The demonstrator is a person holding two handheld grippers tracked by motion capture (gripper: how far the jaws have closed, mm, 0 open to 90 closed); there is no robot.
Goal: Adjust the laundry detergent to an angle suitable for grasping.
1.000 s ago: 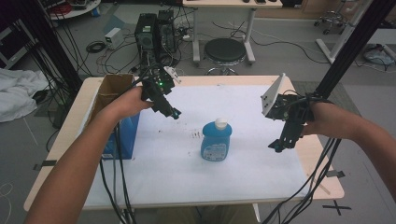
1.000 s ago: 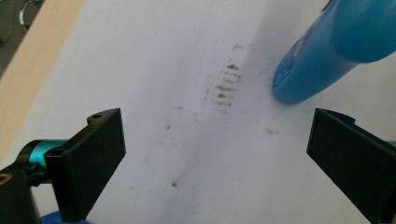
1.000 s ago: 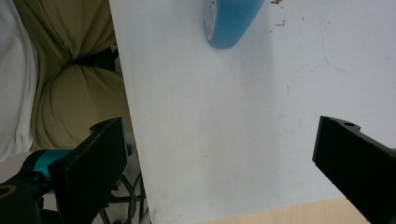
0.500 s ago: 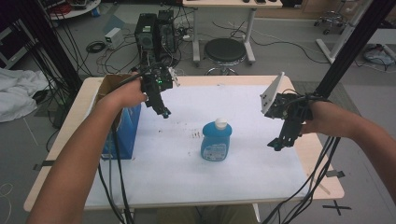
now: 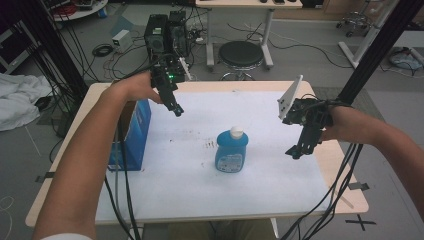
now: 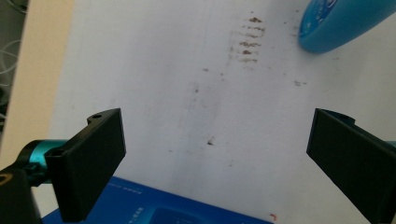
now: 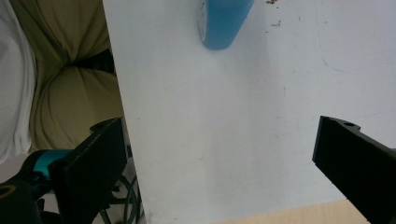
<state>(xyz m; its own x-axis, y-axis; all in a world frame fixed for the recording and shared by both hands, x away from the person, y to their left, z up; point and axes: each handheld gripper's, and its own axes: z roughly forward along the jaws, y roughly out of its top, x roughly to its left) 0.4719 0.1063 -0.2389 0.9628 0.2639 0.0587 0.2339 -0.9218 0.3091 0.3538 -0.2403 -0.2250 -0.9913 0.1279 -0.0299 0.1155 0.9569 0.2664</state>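
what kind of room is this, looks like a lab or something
Most likely a robotics or data-collection lab rather than a home. A plain work table covered with a white sheet stands among black frame posts, computer towers sit on the floor with loose cables, and a round stool waits behind.

black stool (image 5: 241, 53), white cloth (image 5: 20, 102)
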